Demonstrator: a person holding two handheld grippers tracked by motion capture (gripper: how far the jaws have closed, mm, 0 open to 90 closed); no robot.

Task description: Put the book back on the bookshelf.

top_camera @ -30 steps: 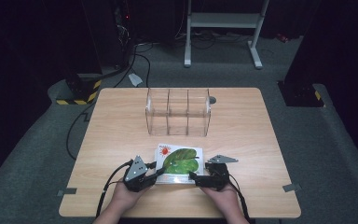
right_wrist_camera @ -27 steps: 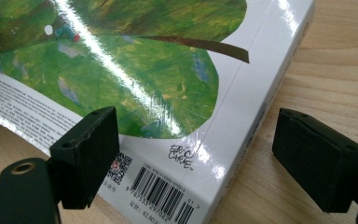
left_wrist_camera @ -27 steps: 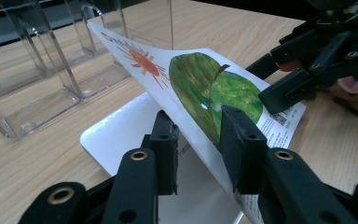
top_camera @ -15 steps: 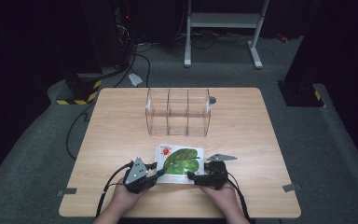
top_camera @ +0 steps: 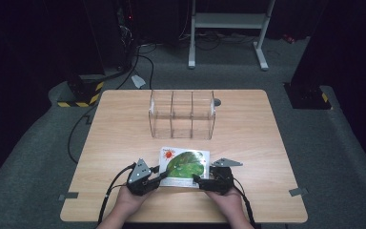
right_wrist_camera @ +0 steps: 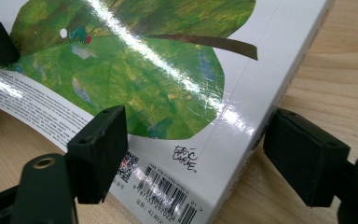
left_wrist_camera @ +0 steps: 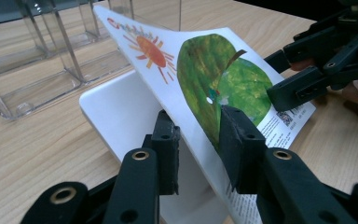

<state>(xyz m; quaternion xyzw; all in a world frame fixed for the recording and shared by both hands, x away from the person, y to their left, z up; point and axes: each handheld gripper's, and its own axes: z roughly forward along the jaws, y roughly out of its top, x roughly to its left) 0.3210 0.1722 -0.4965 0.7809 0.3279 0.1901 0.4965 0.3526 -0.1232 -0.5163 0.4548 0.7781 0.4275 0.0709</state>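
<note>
A thin picture book [top_camera: 185,164] with a green leaf and a red sun on its white cover lies near the table's front edge. My left gripper [left_wrist_camera: 198,135] is shut on the cover's free edge, and the cover [left_wrist_camera: 223,79] bows up off the white page [left_wrist_camera: 121,112] beneath. In the high view this left gripper [top_camera: 159,175] sits at the book's front left. My right gripper [right_wrist_camera: 198,140] straddles the spine corner by the barcode [right_wrist_camera: 168,198]. One jaw rests over the cover and the other stands off beside the spine. Its jaws have just been closing around that corner without clamping it.
A clear plastic organiser [top_camera: 182,114] with three compartments stands behind the book at mid table; its wall [left_wrist_camera: 37,60] is close to the lifted cover. Bare wood [top_camera: 119,138] lies left and right of the book. Cables trail from both grippers off the front edge.
</note>
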